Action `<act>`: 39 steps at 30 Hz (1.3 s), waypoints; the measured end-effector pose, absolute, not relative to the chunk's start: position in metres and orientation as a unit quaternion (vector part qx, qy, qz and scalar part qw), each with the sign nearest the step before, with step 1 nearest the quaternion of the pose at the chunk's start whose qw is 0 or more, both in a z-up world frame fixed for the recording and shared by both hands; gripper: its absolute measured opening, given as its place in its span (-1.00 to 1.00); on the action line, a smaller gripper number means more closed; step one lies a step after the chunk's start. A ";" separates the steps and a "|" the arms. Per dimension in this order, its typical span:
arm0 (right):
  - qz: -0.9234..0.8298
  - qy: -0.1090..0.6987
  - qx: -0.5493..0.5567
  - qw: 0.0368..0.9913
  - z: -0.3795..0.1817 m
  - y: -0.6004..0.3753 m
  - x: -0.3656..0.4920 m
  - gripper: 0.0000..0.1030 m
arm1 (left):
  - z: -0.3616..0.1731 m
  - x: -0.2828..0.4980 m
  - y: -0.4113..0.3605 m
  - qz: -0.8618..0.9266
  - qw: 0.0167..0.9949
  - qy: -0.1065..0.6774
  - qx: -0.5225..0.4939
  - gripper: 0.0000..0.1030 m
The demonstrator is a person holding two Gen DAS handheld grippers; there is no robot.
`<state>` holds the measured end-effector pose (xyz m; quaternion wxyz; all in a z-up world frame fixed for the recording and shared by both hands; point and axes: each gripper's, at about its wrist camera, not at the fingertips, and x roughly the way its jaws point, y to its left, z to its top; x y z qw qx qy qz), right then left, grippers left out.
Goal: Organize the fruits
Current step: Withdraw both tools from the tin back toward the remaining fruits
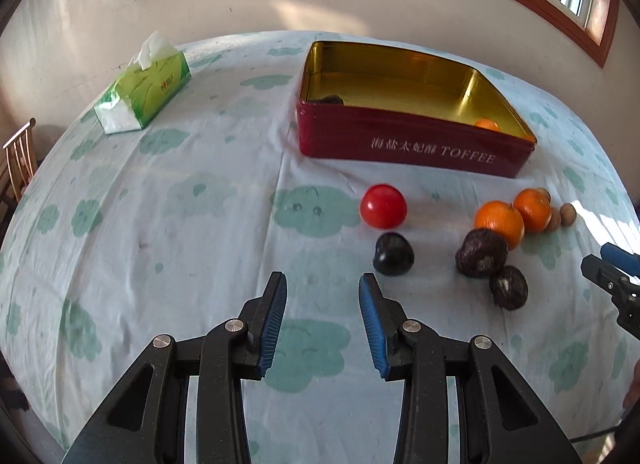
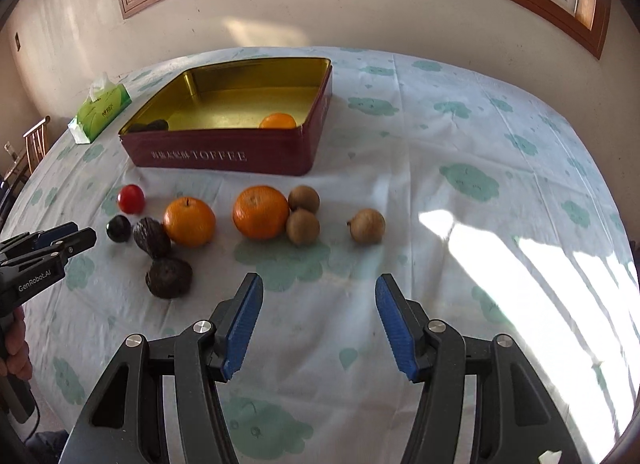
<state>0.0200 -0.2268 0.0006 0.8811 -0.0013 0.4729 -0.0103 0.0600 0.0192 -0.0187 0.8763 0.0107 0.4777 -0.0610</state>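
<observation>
L tongs [image 1: 323,284] spread, nothing between pads, low over desk w/ white cloud-print cloth [image 1: 180,248]. R tongs [image 2: 319,288] spread wider, also empty. Just ahead of L: smooth black round fruit [image 1: 394,254], glossy red tomato [image 1: 383,205] behind it. To the right, two wrinkled dark-brown fruits [image 2: 168,278], two oranges [image 2: 261,211], three small brown kiwi-like fruits [image 2: 367,226]. Far: open red TOFFEE tin w/ gold inside [image 2: 224,157], holding one orange [image 2: 278,121] + one dark fruit [image 2: 150,126]. Green tissue box [image 1: 144,97] far left.
</observation>
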 end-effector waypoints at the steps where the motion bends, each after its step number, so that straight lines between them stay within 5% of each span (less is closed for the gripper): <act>1: -0.011 0.476 0.001 0.879 -0.003 -0.228 0.017 0.08 | -0.021 0.057 0.019 -0.060 0.876 0.479 0.010 -0.24; 13: -0.037 0.482 0.015 0.875 -0.019 -0.252 0.025 0.04 | -0.031 0.052 0.015 -0.063 0.875 0.479 0.001 -0.24; 26: -0.041 0.476 -0.007 0.878 -0.029 -0.258 0.065 -0.21 | -0.032 0.063 -0.003 -0.066 0.881 0.467 0.016 -0.20; 31: -0.034 0.471 -0.013 0.882 -0.029 -0.254 0.074 -0.54 | -0.032 0.063 -0.006 -0.066 0.882 0.465 0.017 -0.13; 39: -0.043 0.465 0.003 0.884 -0.028 -0.248 0.058 -0.54 | -0.033 0.064 -0.010 -0.073 0.881 0.466 0.016 -0.13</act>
